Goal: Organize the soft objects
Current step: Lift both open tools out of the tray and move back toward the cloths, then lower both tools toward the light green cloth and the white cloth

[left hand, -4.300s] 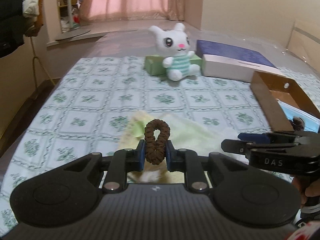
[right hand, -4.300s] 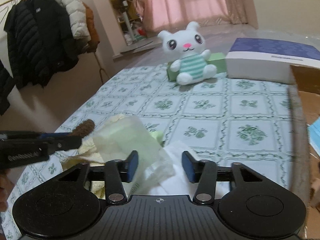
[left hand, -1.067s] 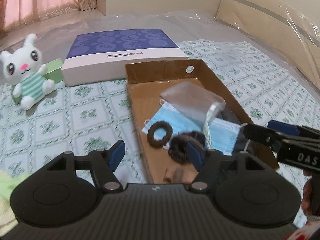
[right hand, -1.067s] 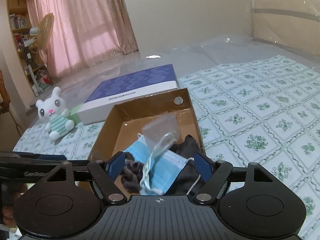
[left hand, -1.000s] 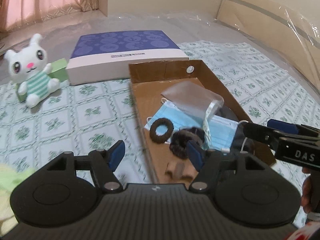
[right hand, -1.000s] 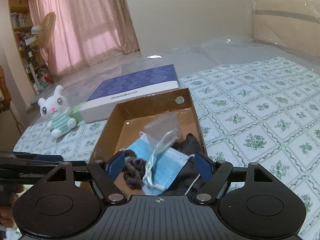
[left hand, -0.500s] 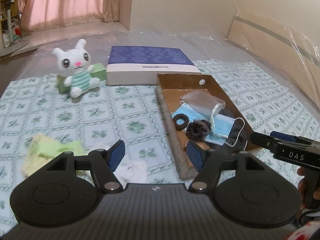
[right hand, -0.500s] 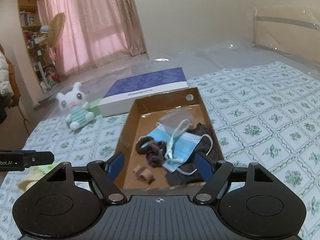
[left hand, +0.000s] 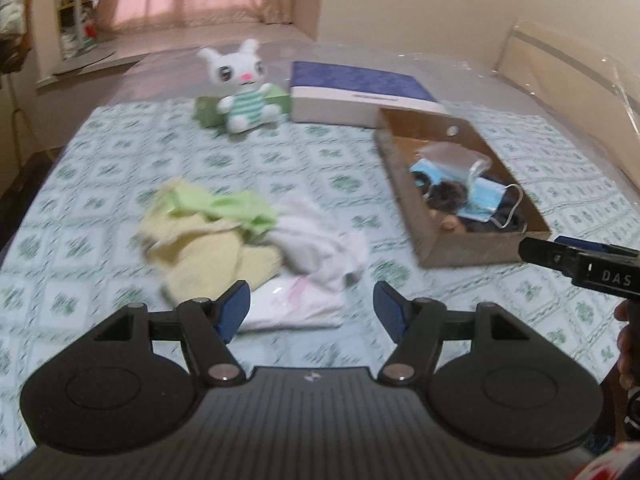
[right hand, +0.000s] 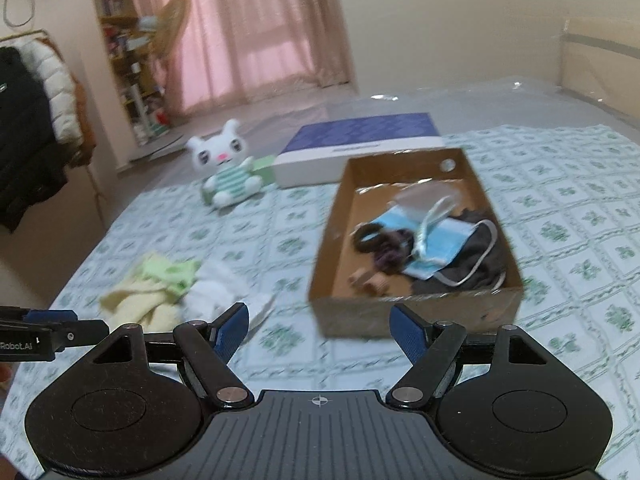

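Dim, warm indoor light; both wrist views motion-blurred.
Main light is daylight through the pink curtains (right hand: pixel 256 32) at the back, slightly blown out. Cloth pile (left hand: pixel 240 236) and plush rabbit (left hand: pixel 244 84) smeared, cardboard box (right hand: pixel 412 320) front edge soft; gripper bodies stay sharp. Glare off the plastic sheeting (right hand: pixel 384 98). Heavy fisheye bending and dark vignette in the corners. Shadows soft and weak.

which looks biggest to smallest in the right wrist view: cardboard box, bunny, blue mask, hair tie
1. cardboard box
2. bunny, though it sits farther from the camera, so its rank against the mask is unsure
3. blue mask
4. hair tie
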Tool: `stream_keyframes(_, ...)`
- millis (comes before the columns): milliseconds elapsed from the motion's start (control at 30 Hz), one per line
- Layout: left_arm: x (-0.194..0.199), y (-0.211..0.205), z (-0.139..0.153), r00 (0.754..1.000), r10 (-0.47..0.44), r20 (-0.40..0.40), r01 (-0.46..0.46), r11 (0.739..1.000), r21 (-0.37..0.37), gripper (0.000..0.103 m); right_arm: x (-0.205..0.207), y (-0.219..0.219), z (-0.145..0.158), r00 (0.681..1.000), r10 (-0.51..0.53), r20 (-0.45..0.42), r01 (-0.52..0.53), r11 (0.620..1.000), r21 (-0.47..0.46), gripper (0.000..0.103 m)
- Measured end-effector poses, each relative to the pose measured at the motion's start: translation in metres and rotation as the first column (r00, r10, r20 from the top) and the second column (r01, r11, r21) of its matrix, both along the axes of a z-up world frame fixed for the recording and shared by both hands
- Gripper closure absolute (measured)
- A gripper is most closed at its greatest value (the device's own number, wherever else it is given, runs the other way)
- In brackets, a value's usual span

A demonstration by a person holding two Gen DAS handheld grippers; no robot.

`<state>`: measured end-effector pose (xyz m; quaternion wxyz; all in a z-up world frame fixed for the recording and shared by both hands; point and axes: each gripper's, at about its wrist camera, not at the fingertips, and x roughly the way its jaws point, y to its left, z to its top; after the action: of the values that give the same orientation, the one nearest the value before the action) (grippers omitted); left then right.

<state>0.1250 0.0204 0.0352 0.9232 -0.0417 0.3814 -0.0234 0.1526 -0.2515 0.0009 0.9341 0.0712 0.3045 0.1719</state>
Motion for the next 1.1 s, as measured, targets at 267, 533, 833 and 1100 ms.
stream_keyframes(267,-0.031,0.017,-0.001,0.998,0.056,-0.002,-0.056,0.998,0.014,0.037,-0.021,0.033,-0.007,0.995,0.101,-0.023,-0.101,0.995,-0.005,0.026)
stream_keyframes(533,-0.043,0.021,-0.002,0.997,0.077,-0.002,-0.077,0.996,0.033,0.037,-0.036,0.059,-0.015,0.983,0.179,-0.042,-0.180,0.983,-0.021,0.026)
stream_keyframes(833,-0.049,0.025,-0.008,0.995,0.097,-0.019,-0.095,0.994,0.050,0.037,-0.041,0.072,-0.023,0.975,0.213,-0.058,-0.215,0.976,-0.032,0.026)
stream_keyframes(1100,-0.051,0.033,-0.019,0.992,0.119,-0.049,-0.115,0.991,0.068,0.037,-0.038,0.080,-0.035,0.970,0.228,-0.090,-0.232,0.972,-0.044,0.026)
